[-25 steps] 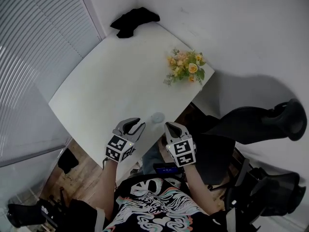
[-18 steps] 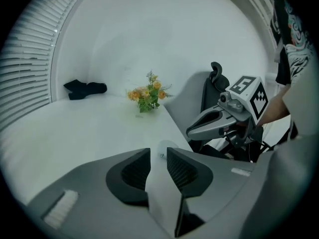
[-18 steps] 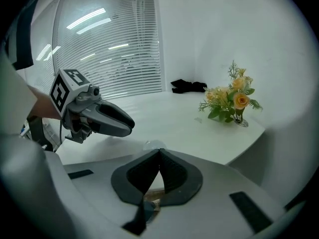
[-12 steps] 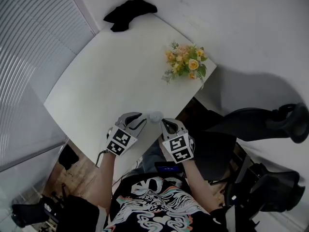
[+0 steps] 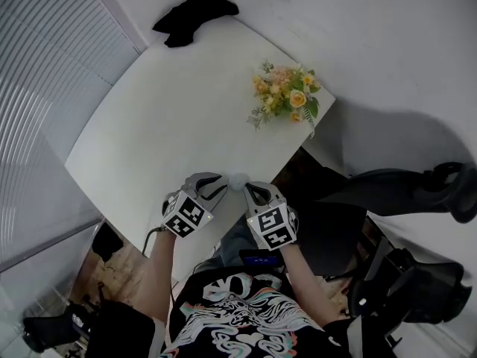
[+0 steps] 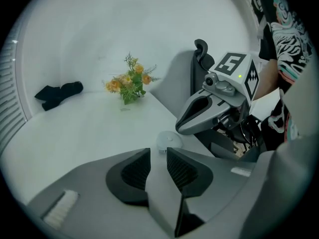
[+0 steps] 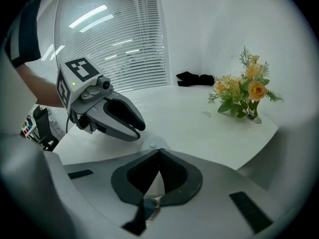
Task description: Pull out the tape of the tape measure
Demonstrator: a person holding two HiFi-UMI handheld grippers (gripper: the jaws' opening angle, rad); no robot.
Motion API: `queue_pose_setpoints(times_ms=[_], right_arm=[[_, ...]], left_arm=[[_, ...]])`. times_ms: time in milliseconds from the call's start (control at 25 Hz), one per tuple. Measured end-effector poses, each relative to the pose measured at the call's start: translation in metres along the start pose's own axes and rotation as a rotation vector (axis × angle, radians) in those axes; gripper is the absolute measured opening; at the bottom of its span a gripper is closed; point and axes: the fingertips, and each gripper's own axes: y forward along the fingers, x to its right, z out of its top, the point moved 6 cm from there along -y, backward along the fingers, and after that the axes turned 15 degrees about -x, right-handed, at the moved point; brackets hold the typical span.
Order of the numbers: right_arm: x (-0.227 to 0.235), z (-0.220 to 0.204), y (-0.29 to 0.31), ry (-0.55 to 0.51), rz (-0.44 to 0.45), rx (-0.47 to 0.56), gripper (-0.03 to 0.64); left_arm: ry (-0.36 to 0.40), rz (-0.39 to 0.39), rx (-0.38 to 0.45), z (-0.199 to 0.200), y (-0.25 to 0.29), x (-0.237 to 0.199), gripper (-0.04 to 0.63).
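Past the tape measure (image 5: 239,179) the table (image 5: 149,140) lies bare. Beyond it rightward stands a flower bunch (image 5: 287,103); far beyond, what seems a black cloth (image 5: 195,17) fills the corner. The left gripper (image 5: 215,186) and right gripper (image 5: 252,192) crowd its sides.

A white table (image 5: 149,133) fills the corner between closed window blinds (image 5: 45,88) on the left and a white wall (image 5: 358,36) beyond. A black office chair (image 5: 402,192) stands right; wooden floor (image 5: 100,274) shows near left.

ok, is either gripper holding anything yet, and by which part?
Nothing is held. The left gripper is open and empty, the right gripper is shut on nothing; the tape measure lies on the table beyond both.
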Motion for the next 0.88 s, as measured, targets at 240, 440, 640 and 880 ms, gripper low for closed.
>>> queue_pose_setpoints(times_ms=[240,440,640,880], right_arm=[[-0.0015,0.0027,0.0037,-0.009,0.01,0.007,0.005],[-0.0004,0.0052,0.0053,-0.026,0.008,0.009,0.005],[-0.001,0.0048,0.0049,-0.033,0.006,0.006,0.005],[0.0009,0.0036,0.0048,-0.032,0.015,0.01,0.005]], left_arm=[[0.11,0.008,-0.032,0.0044,0.005,0.0003,0.104],[0.188,0.006,-0.051,0.0056,0.0069,0.0004,0.093],[0.247,-0.026,-0.067,0.0045,0.0067,0.0018,0.094],[0.296,-0.059,-0.055,0.0064,0.0098,0.0026,0.094]])
